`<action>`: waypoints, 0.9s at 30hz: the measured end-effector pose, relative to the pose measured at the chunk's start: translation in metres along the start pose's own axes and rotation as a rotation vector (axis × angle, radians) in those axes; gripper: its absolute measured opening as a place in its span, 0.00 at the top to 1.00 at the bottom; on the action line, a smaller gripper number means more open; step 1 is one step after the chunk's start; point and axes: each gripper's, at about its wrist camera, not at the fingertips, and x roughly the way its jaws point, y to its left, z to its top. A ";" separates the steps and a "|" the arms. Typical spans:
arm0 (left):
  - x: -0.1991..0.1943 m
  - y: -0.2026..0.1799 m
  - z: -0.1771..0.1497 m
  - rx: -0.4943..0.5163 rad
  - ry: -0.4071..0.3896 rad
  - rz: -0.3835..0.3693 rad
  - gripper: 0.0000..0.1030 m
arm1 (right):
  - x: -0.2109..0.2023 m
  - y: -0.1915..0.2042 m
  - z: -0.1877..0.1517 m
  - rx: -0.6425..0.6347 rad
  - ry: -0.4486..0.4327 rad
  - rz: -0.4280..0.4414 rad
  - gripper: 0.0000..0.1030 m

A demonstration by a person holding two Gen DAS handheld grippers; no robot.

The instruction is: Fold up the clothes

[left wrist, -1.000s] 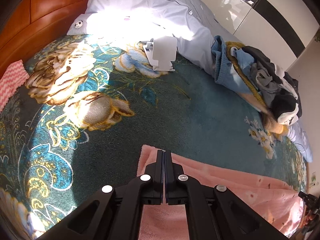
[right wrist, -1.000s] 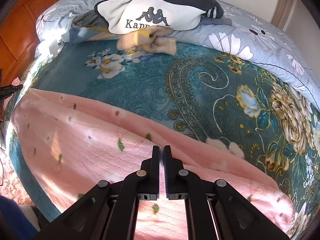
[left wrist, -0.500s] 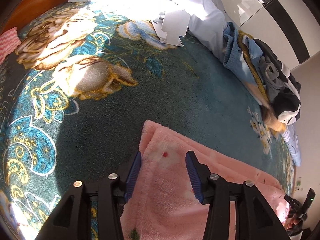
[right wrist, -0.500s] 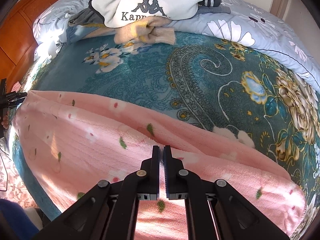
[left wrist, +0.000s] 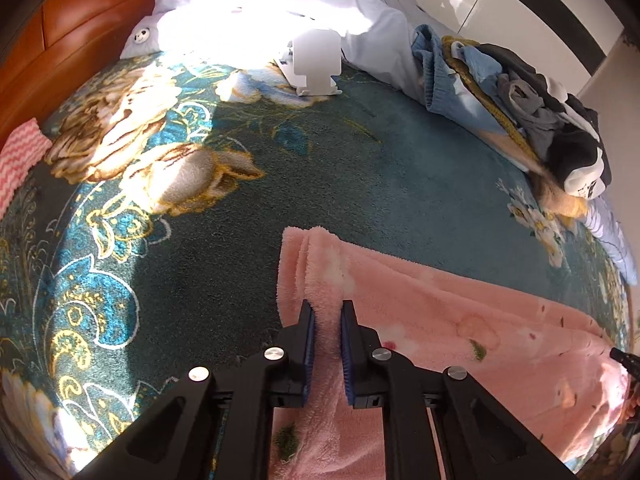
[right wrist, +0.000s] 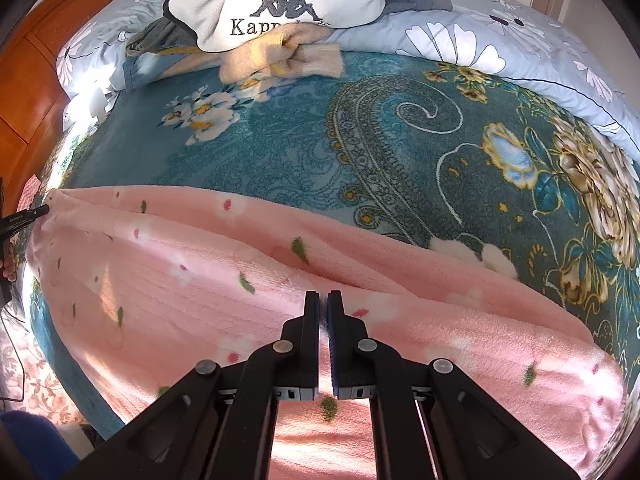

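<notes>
1. The left gripper [left wrist: 327, 312] points steeply down at the near end of the pink fleece garment [left wrist: 460, 332]. Its jaws have just been closing, and a bunched ridge of the pink pile stands pinched between the blue pads, so it is grasping the garment close to its corner.
2. The right gripper [right wrist: 323, 304] also points down over the same pink fleece garment [right wrist: 200, 280]. Its jaws are clenched with only a thin slit between them; whether any fleece is caught in that slit cannot be told from the picture.
3. The garment lies spread along the near edge of the bed, on the teal floral blanket [left wrist: 360, 168], stretching from one gripper to the other. It is printed with small green leaves, red specks and pale blossoms. Its far edge runs as a soft fold across the blanket.
4. In the right wrist view, the tip of the other gripper shows at the garment's far left corner, with part of a hand beside it.
5. Farther back a white plastic stand [left wrist: 316, 62] sits upright on the blanket, in bright sun.
6. At the far side a pile of clothes [right wrist: 280, 12] rests on the pale blue flowered duvet [right wrist: 500, 36]; a white and dark top with lettering lies uppermost.
7. A wooden headboard [left wrist: 60, 36] stands behind the bed.
</notes>
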 end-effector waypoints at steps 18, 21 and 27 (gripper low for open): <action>-0.051 -0.007 0.015 0.029 -0.187 0.016 0.92 | -0.042 0.010 0.017 0.022 -0.120 -0.106 0.99; -0.049 -0.009 0.018 0.040 -0.186 0.035 0.92 | -0.045 0.011 0.025 0.008 -0.128 -0.112 0.99; -0.030 0.001 0.015 -0.014 -0.132 0.028 0.92 | -0.023 0.020 0.023 -0.089 -0.057 -0.067 0.99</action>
